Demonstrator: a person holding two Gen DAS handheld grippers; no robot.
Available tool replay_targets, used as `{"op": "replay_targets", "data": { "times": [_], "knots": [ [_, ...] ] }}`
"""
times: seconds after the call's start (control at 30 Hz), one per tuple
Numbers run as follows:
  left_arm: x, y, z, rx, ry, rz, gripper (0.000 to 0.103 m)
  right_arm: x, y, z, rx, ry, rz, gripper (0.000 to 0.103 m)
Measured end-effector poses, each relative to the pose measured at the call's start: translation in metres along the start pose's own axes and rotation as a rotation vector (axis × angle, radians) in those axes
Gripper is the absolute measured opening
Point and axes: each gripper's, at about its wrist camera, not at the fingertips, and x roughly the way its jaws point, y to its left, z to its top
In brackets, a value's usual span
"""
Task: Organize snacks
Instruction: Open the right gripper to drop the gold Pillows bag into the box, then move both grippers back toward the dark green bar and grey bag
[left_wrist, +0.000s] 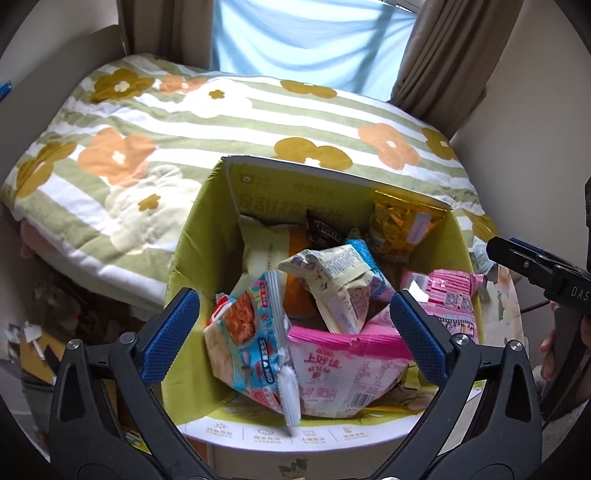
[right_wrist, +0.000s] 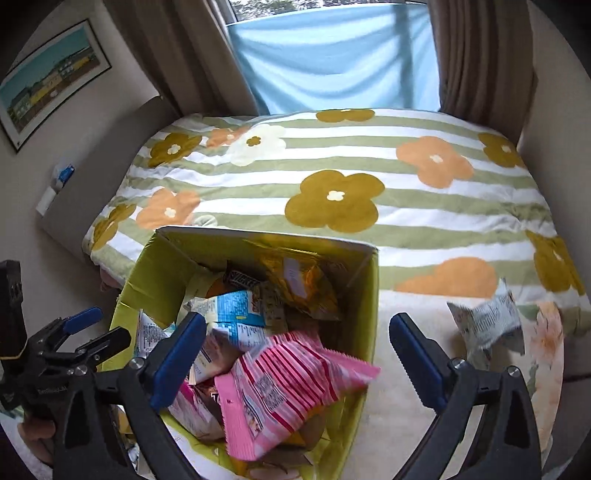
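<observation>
One box (left_wrist: 192, 236); roughly nine snack packets (left_wrist: 343, 291) inside, overlapping; one packet (right_wrist: 487, 325) outside.

Two hand-held black plastic grippers: the left gripper (left_wrist: 295, 332) and the right gripper (right_wrist: 297, 350) each carry curved, ribbed arms with triangular cut-outs, silver round-headed screws at the pivots and textured blue pads (left_wrist: 419, 334) on the fingers. White lettering marks the black bodies — only partly legible. A person's fingers (left_wrist: 550, 350) show at one edge.
</observation>
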Motion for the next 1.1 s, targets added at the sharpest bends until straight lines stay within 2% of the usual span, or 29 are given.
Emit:
{"op": "replay_targets", "data": {
  "times": [0.17, 0.23, 0.37, 0.5, 0.67, 0.83, 0.97, 1.1],
  "knots": [
    [-0.004, -0.011, -0.008, 0.004, 0.007, -0.025, 0.102, -0.013, -0.003, -0.012, -0.008, -0.003, -0.027, 0.099],
    [-0.007, -0.017, -0.007, 0.004, 0.001, -0.016, 0.102, -0.027, -0.006, -0.014, -0.007, -0.039, -0.031, 0.099],
    [-0.016, -0.034, -0.008, 0.017, -0.036, -0.053, 0.102, -0.059, -0.016, -0.013, -0.020, -0.118, -0.080, 0.099],
    [-0.015, -0.062, -0.009, 0.059, -0.034, -0.086, 0.102, -0.085, -0.038, -0.012, -0.002, -0.161, -0.117, 0.099],
    [-0.024, -0.115, -0.015, 0.148, -0.047, -0.145, 0.102, -0.115, -0.071, -0.014, 0.033, -0.229, -0.146, 0.099],
    [-0.027, -0.166, -0.021, 0.210, -0.056, -0.192, 0.102, -0.133, -0.106, -0.013, -0.024, -0.233, -0.217, 0.099],
    [-0.022, -0.213, -0.029, 0.220, -0.047, -0.213, 0.102, -0.136, -0.142, -0.014, -0.044, -0.215, -0.155, 0.099],
    [-0.007, -0.252, -0.038, 0.185, -0.008, -0.222, 0.102, -0.124, -0.174, -0.016, -0.104, -0.127, -0.112, 0.102]
  ]
}}
